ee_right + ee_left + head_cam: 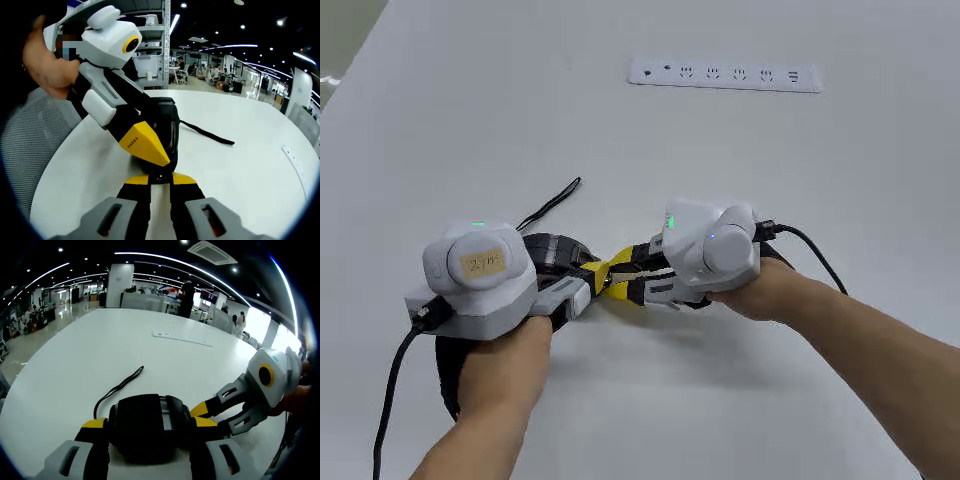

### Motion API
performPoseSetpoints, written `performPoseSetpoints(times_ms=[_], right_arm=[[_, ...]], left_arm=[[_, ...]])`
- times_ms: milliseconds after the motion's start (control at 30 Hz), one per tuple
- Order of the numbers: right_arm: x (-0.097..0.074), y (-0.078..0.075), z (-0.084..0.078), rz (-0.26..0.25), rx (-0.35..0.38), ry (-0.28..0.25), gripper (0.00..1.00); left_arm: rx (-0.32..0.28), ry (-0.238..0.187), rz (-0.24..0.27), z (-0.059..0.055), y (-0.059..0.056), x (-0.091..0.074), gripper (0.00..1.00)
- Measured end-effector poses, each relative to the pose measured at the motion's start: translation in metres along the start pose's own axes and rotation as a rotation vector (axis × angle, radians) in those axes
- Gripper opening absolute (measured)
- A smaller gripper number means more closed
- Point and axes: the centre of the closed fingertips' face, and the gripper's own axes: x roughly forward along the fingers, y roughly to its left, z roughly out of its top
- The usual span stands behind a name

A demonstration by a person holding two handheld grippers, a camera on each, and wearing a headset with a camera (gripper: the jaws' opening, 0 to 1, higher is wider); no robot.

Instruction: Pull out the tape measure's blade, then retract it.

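The black tape measure [552,252] rests on the white table [620,130], and my left gripper [577,277] is shut on its body. In the left gripper view the case [146,412] sits between the yellow-tipped fingers [94,423]. My right gripper [616,278] meets it from the right, its yellow tips pressed together at the case's mouth. In the right gripper view that gripper [160,179] is shut on the blade's tip right at the case [162,120]; almost no blade shows. The left gripper's yellow finger [142,142] lies across the case.
A thin black wrist strap [550,205] trails from the tape measure toward the far left. A white power strip [725,74] lies at the far side of the table. Black cables [392,385] run back from both grippers.
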Motion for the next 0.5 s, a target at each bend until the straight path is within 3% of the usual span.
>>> performPoseSetpoints(times_ms=[100, 500], right_arm=[[0.0002, 0.0015, -0.0021, 0.004, -0.011, 0.010, 0.12], [0.0003, 0.0011, -0.0017, -0.008, -0.002, 0.004, 0.13]], left_arm=[[0.024, -0.004, 0.001, -0.0013, -0.0017, 0.0002, 0.63], [-0.013, -0.001, -0.005, -0.0036, -0.0011, 0.0011, 0.65]])
